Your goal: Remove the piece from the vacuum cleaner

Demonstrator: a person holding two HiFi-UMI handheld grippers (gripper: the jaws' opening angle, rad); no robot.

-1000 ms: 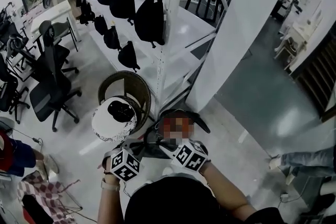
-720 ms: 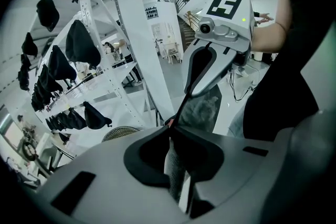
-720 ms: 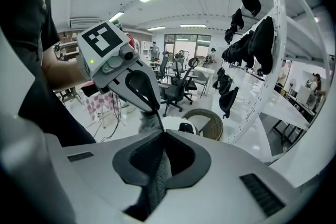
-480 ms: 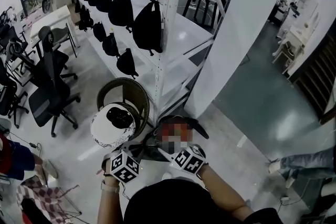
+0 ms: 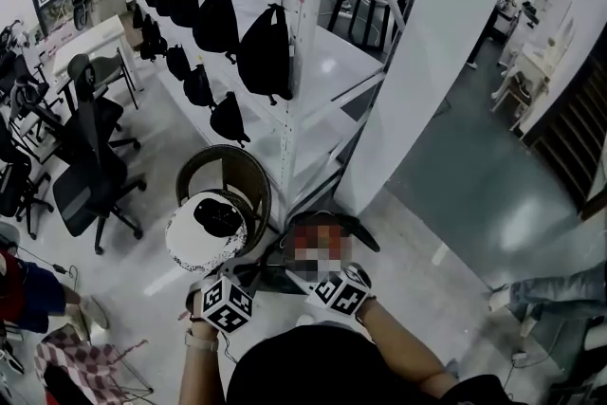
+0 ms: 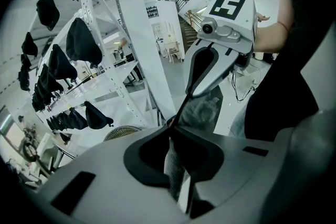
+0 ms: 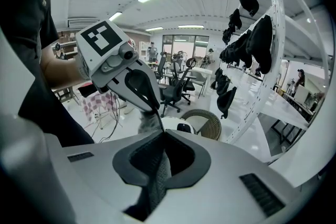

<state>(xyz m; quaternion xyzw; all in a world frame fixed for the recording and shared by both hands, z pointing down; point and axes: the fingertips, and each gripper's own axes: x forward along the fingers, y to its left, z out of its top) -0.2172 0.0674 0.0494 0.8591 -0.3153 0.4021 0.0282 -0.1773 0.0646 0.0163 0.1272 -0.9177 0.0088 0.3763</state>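
Vacuum job, at the pull: a small crumpled grey piece [image 6: 206, 106] sits at the point where the left gripper [image 7: 156, 107] and the right gripper [image 6: 177, 115] meet nose to nose. Each has its jaws drawn narrow, and each appears to pinch an edge of the piece. Just beyond the two tips a low black body on the floor [image 5: 358, 230], taken here to be the vacuum cleaner, is partly hidden, so whether the piece is already free of it cannot be told.

The step in hand looks like the extraction itself. The next move would call for both grips to hold firm while the piece is drawn up and clear of the body, without tearing what looks like soft material.

Just to the left stand a round white drum with a black cap [image 5: 201, 225] and, touching it, a brown wicker basket [image 5: 248, 168]. Behind rises a white metal rack [image 5: 308, 62] hung with black bags [image 5: 266, 52].
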